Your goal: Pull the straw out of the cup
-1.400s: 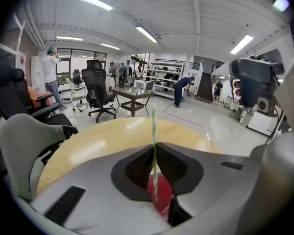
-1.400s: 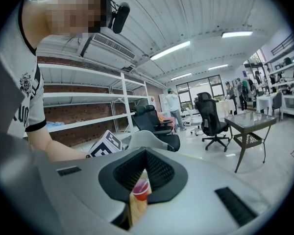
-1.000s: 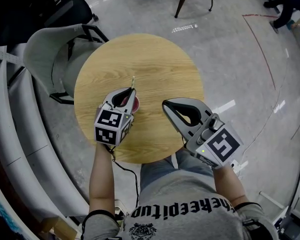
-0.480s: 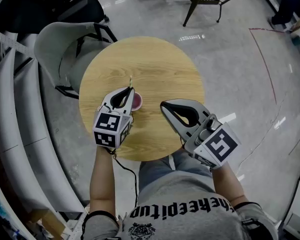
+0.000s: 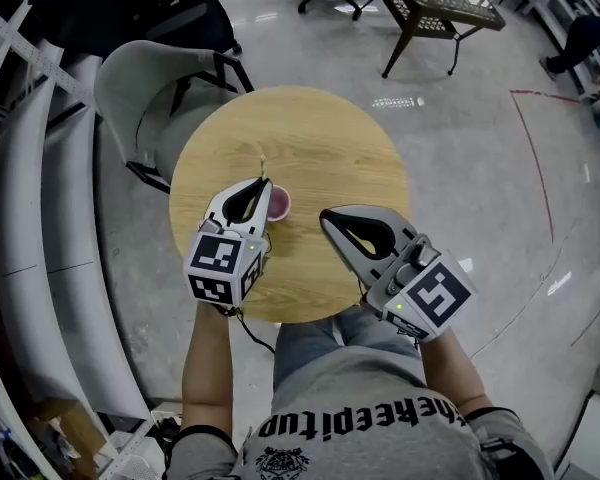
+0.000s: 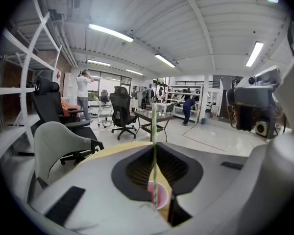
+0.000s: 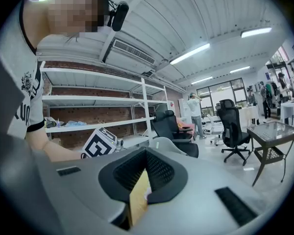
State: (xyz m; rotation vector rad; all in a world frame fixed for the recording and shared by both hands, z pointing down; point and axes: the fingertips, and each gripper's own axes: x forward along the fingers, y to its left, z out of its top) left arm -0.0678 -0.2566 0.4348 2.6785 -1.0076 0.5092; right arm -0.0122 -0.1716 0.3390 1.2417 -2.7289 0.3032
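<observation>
Fingertips of your left gripper [image 6: 154,145] are pressed together on the straw [image 6: 155,173], pinching it high on its length, with a short stub poking out past the tips. In the left gripper view the straw runs straight down from that pinch, through the dark hollow between the jaws, and its lower end sits inside the pink cup [image 6: 162,196]. So you have the grasp, but the pull is not done: the straw is still in the cup.

The jaws of your right gripper [image 7: 146,150] are closed tip to tip with nothing between them. Through the hollow you see only a strip of the wooden table [image 7: 138,195]. From the head view, the right gripper [image 5: 326,214] hangs over the table beside the cup [image 5: 279,204], apart from it and not steadying it.

The cup stands upright near the middle of the round table [image 5: 310,128], partly under the left gripper [image 5: 263,180], with the straw's top [image 5: 263,165] showing just beyond the tips.

What is left, as I judge it, is the whole lift: draw the straw up along its own line until its lower end clears the rim. Since nothing holds the cup, watch that it doesn't rise or tip with the straw.
</observation>
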